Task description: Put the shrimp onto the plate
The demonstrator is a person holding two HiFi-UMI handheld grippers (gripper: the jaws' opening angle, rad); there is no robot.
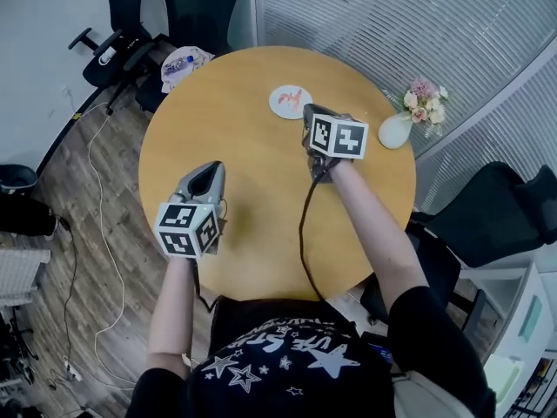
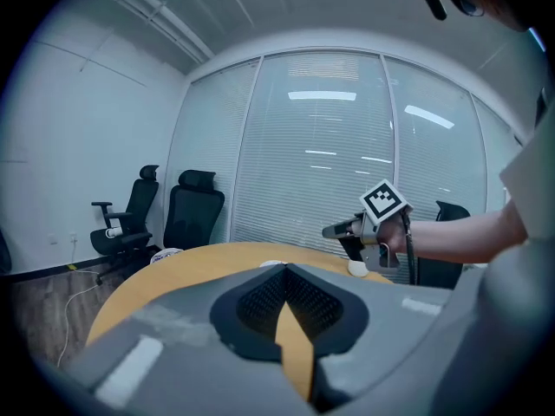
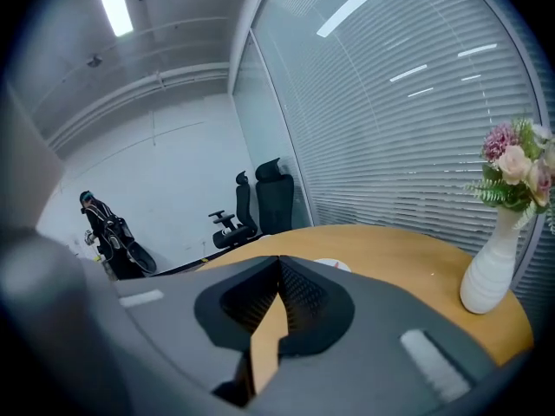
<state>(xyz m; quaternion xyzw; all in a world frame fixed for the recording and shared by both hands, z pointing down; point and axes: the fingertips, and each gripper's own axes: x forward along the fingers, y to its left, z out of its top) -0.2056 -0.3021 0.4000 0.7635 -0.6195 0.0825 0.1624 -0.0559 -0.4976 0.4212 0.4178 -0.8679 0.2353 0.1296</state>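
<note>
Wood-topped round table (image 1: 252, 133) carries a white plate (image 1: 278, 105), and the pinkish shrimp (image 1: 296, 98) lies on it. The right gripper (image 1: 313, 111) is held above the tabletop just beside the plate's right rim, its jaws pressed together with nothing between them. The left gripper (image 1: 209, 167) is well apart from the plate, nearer the person, and is likewise clenched and empty. A white vase (image 1: 394, 131) of flowers stands farther right of the plate, beyond the right gripper.
</note>
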